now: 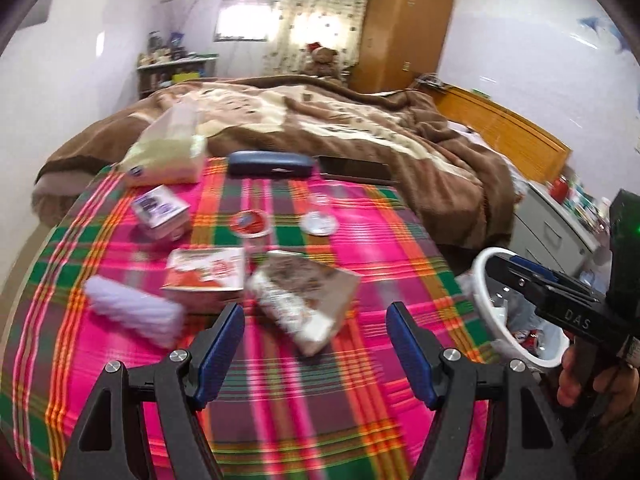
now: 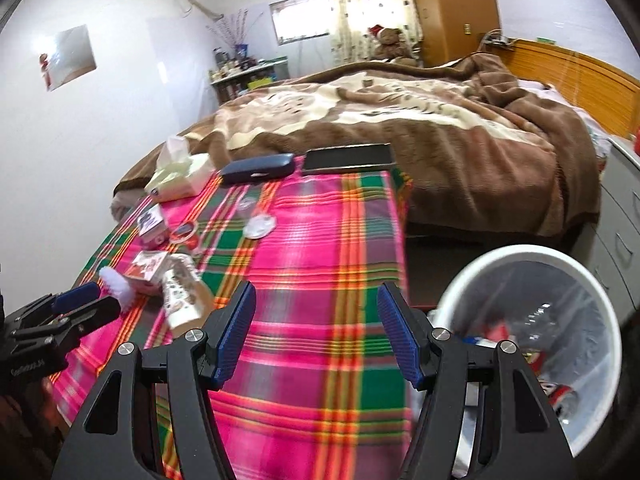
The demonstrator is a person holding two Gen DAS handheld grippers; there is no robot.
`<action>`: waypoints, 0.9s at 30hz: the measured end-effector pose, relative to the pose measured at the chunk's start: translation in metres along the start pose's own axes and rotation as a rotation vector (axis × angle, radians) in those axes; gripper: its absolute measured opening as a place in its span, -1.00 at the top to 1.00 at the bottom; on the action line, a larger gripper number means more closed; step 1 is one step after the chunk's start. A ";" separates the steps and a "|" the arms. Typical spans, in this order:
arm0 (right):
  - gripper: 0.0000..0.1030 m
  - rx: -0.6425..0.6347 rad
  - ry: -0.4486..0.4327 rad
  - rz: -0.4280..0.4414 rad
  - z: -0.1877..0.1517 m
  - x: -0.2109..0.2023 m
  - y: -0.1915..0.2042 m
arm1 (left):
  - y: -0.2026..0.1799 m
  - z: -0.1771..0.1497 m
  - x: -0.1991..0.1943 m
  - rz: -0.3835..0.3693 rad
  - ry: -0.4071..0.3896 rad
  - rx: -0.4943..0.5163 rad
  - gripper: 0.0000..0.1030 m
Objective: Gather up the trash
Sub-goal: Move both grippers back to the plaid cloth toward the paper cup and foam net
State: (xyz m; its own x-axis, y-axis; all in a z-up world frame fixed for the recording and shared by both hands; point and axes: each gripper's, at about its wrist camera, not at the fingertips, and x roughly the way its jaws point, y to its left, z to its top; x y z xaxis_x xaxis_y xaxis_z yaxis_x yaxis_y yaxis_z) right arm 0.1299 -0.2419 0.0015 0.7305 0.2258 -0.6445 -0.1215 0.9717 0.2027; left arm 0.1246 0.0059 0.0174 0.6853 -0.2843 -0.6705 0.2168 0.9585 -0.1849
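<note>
the left gripper (image 1: 316, 344) hangs over the near part of a table under a bright pink, green and orange plaid cloth (image 1: 360, 248), its blue-padded jaws standing well apart with nothing between them. just beyond its fingertips lies a crumpled brown and white snack packet (image 1: 304, 296); left of that sit a red and white carton (image 1: 208, 272) and a pale lilac ribbed roll (image 1: 132, 312). farther off are a round red-rimmed lid (image 1: 251, 222), a small white round lid (image 1: 320, 223), a little printed box (image 1: 160, 210), a tissue pack (image 1: 168, 152), a dark blue hard case (image 1: 270, 164) and a flat black tablet (image 1: 356, 168) at the far edge, with a brown blanketed bed (image 1: 340, 120) behind. the right gripper (image 2: 316, 336) hovers over the cloth's right near part, jaws likewise wide and empty. just right of it, off the table, stands a white round plastic bin with a clear liner (image 2: 500, 258), holding some wrappers.
</note>
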 end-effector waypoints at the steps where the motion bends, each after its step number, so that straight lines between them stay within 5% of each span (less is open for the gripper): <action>1: -0.25 -0.008 0.004 0.008 0.000 0.003 0.004 | 0.008 -0.001 -0.001 0.009 -0.002 -0.009 -0.42; 14: -0.25 -0.112 0.071 0.114 0.006 0.041 0.061 | 0.095 -0.005 -0.004 0.143 0.008 -0.148 -0.46; 27: -0.13 -0.145 0.157 0.156 0.002 0.075 0.082 | 0.153 -0.009 0.023 0.155 0.058 -0.312 -0.48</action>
State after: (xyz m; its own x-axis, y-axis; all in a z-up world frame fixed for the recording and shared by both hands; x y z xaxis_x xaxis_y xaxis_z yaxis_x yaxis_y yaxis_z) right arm 0.1762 -0.1452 -0.0286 0.5832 0.3711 -0.7226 -0.3284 0.9213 0.2081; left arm 0.1677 0.1465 -0.0326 0.6505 -0.1423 -0.7461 -0.1154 0.9524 -0.2822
